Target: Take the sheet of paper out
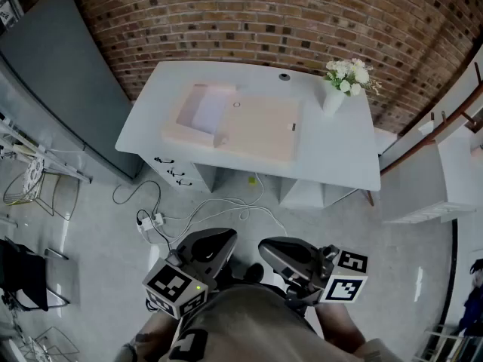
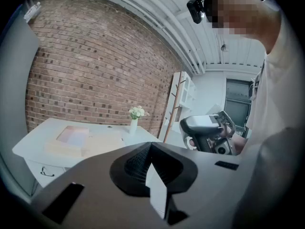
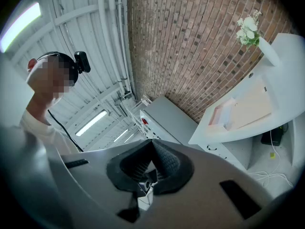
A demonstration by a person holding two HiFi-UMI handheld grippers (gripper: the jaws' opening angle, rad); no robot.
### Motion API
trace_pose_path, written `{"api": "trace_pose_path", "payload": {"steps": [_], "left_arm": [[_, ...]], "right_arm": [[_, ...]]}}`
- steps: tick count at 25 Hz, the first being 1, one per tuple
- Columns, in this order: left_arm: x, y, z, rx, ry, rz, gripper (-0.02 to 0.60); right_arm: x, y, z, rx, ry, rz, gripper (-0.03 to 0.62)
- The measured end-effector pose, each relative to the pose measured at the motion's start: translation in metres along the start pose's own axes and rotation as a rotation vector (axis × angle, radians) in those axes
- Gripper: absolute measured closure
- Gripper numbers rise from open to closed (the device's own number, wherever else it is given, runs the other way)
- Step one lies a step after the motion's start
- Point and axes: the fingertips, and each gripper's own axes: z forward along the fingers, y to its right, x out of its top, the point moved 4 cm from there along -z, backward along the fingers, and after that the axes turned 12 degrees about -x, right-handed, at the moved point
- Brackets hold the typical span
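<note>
While the person stands well back from the white desk (image 1: 339, 157), both grippers are held close to the body at the near edge of the head view, over the grey floor. The left gripper (image 1: 219, 241) points slightly downward toward the desk. In the left gripper view its jaws meet at their tips with nothing between them. The right gripper (image 1: 275, 249) sits just beside it to the right and is held level. In the right gripper view its jaws are likewise pressed together and empty.

The sheet of paper (image 1: 207, 111) lies far from both grippers, in the open left compartment of a pale flat box (image 1: 264, 130) that rests on the left and middle of the desk. The sheet looks pale, with a faint lilac tint. A small pale block (image 1: 220, 138) sits at the near edge of that compartment.

On the far right corner of the desk stands a white vase (image 1: 333, 99) with white flowers (image 1: 349, 74). A brick wall (image 1: 264, 21) rises behind the desk and a grey cabinet (image 1: 60, 74) stands to its left. A power strip (image 1: 151, 221) and loose cables (image 1: 219, 206) lie on the floor between the desk and the person.
</note>
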Motion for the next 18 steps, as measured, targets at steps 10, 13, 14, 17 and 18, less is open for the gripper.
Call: {"api": "trace_pose_path", "payload": {"steps": [10,13,14,17,18], "left_arm": [[-0.003,-0.010,-0.015,0.025,0.010,0.002,0.568],[-0.004,-0.020,-0.020,0.017,0.014,-0.008,0.568],[-0.005,-0.024,-0.021,0.013,0.016,-0.010,0.568],[-0.002,-0.039,-0.026,0.000,0.028,-0.012,0.568],[-0.001,-0.045,-0.028,-0.002,0.032,-0.012,0.568]], "right_arm": [[-0.005,-0.005,0.013,0.001,-0.030,-0.033,0.569],[-0.004,-0.002,0.024,-0.020,-0.021,-0.003,0.569],[-0.003,0.000,0.028,-0.030,-0.017,0.013,0.569],[0.001,0.004,0.042,-0.068,-0.014,0.037,0.569],[0.002,0.005,0.047,-0.082,-0.015,0.036,0.569]]}}
